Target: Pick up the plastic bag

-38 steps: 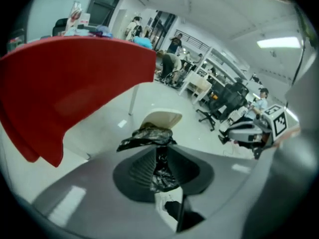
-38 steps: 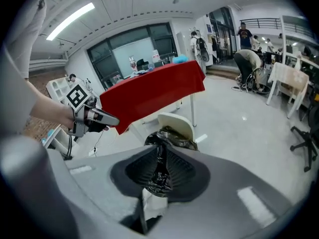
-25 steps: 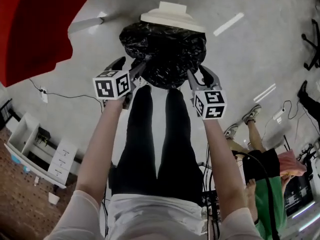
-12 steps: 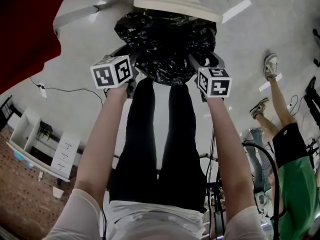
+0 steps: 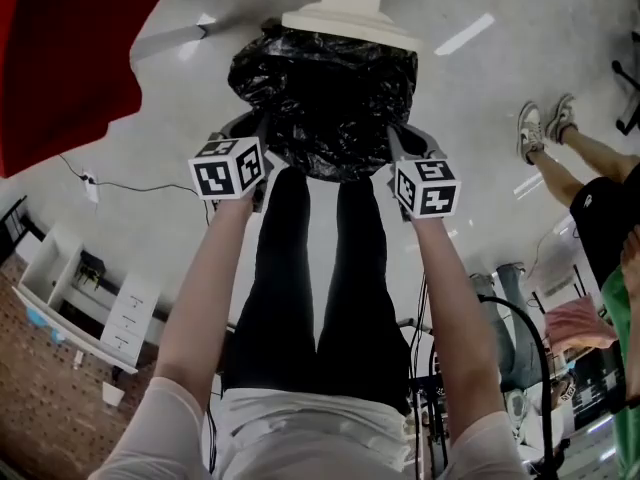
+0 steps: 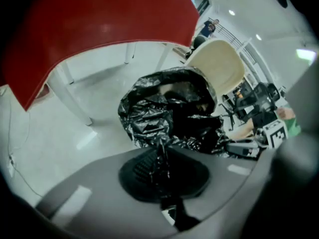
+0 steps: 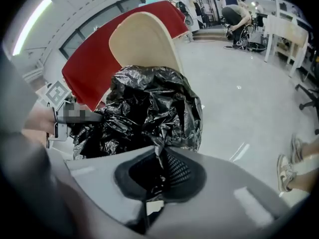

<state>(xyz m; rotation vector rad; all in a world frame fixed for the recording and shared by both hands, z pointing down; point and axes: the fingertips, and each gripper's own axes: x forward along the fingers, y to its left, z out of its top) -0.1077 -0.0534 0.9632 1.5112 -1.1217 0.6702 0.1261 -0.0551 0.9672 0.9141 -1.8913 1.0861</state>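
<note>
Your left gripper and right gripper each have fingers pinching the near rim of the black plastic bag, just before the cream chair, so raise both hands evenly together.

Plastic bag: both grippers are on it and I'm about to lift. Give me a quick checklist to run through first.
1. Left gripper fingers closed on a fold of the plastic bag: ok.
2. Right gripper fingers closed on a fold of the bag: ok.
3. The two grips sit on opposite sides of the bag's near edge: ok.
4. Bag clear of the cream chair behind it: cannot tell; they look to be touching.
5. Film strong enough for whatever is inside: cannot tell; the contents are hidden.
6. Bystander's legs apart from the bag: ok.
</note>
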